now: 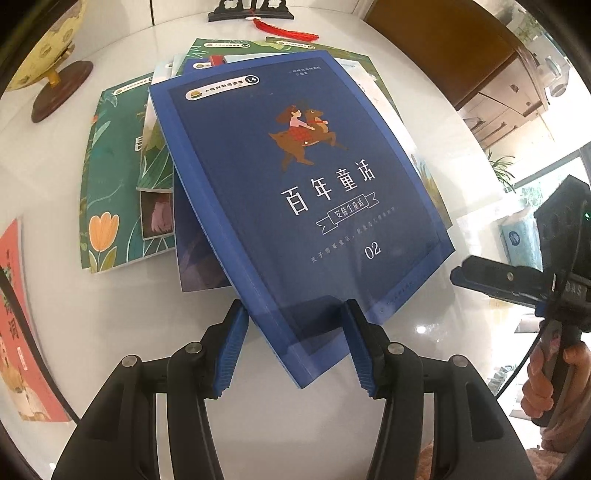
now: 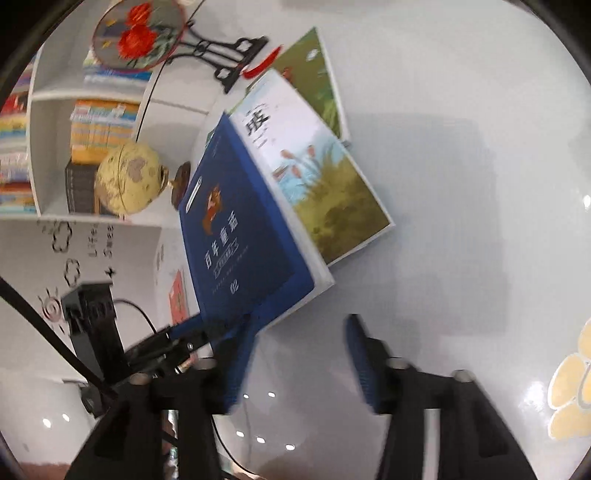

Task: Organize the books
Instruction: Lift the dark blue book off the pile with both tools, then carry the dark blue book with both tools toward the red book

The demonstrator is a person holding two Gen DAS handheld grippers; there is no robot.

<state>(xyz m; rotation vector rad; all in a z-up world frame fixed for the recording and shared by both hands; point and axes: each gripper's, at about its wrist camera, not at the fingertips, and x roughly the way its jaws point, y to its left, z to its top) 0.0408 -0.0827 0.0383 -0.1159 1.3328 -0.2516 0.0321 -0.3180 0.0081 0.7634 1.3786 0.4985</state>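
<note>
A dark blue book (image 1: 295, 177) with a girl riding a deer on its cover lies tilted on top of a loose pile of books on the white table (image 1: 461, 184). My left gripper (image 1: 295, 314) is shut on its near corner, one blue pad at the spine edge and one at the bottom edge. In the right wrist view the blue book (image 2: 236, 240) stands raised on edge, with the left gripper (image 2: 184, 334) at its lower corner. My right gripper (image 2: 299, 365) is open over bare table just right of that corner, nothing between its fingers. It also shows at the right (image 1: 465, 273), held by a hand (image 1: 546, 380).
Green-covered books (image 1: 110, 177) and a white book with reeds (image 2: 325, 177) lie under and beside the blue one. A red book (image 1: 22, 325) lies at the left edge. A globe (image 1: 48, 48), a fan ornament on a black stand (image 2: 140, 33) and a bookshelf (image 2: 103, 122) are behind.
</note>
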